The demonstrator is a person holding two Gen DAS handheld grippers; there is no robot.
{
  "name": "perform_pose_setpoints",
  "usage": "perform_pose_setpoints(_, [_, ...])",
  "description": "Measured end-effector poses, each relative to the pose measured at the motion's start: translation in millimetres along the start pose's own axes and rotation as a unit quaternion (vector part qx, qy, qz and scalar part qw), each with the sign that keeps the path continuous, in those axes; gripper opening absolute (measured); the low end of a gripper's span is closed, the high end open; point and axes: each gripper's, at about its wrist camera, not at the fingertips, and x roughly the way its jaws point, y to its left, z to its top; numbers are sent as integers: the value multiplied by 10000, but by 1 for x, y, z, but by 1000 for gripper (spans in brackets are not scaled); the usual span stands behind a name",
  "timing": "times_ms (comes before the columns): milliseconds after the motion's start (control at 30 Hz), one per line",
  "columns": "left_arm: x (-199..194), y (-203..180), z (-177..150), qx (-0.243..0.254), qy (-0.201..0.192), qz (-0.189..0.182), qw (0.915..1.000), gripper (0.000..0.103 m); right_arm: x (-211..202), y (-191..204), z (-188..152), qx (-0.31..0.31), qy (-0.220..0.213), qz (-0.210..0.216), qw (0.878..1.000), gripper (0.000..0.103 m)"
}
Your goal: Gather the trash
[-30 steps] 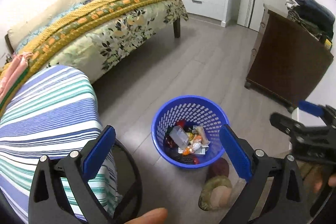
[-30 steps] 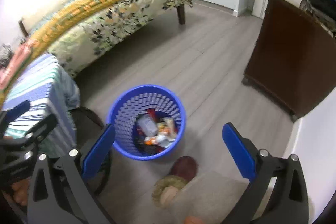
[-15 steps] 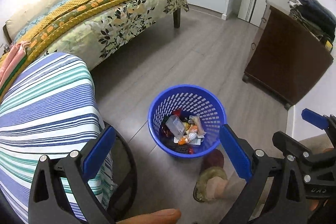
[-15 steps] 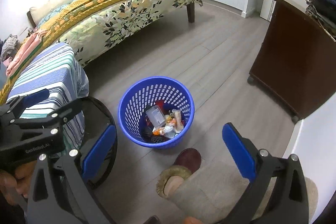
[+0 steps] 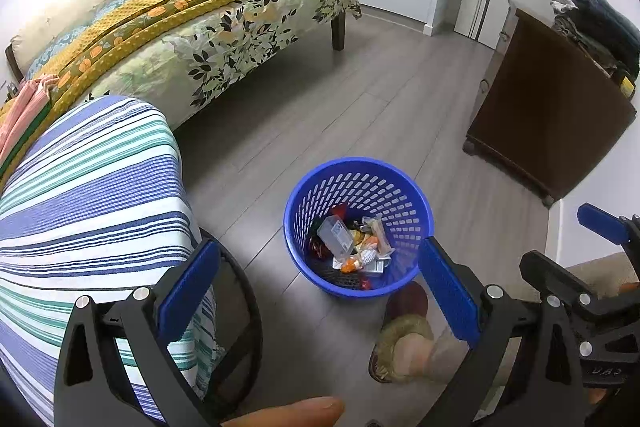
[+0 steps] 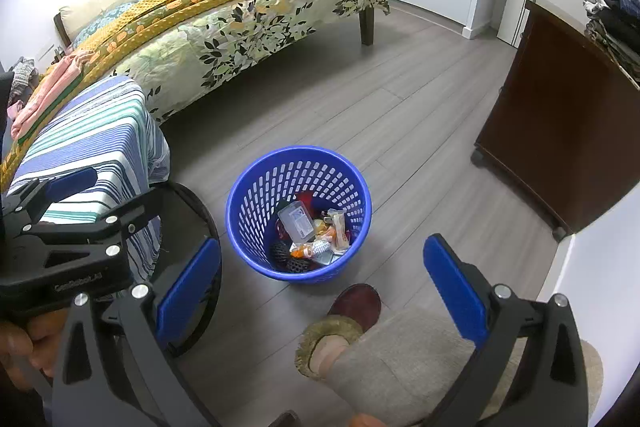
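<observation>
Both jaws: left gripper (image 5: 316,291) and right gripper (image 6: 320,279) wide apart, holding nothing.
Basket (image 6: 256,187): trash (image 6: 316,231) jumbled, hard to identify.
Slipper (image 6: 344,319): heel hidden by trouser leg.

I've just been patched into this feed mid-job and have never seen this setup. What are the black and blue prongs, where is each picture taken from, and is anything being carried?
No robot here: a person holds a two-finger gripper in each hand, with a fisheye camera on each looking forward along its fingers. One picture is from the left gripper, the other from the right gripper. Both are open and hold nothing. On the grey floor stands a blue trash basket with wrappers and a clear plastic box inside. Beside it is the person's slippered foot. Around are a bed, a striped cloth cover and a dark wooden dresser.
</observation>
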Motion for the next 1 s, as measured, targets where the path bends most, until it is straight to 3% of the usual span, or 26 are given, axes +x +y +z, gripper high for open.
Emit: perform_pose_setpoints(1000, [4, 7, -1, -32, 58, -4, 10000, 98, 1, 9, -5, -63, 62, 8, 10000, 98])
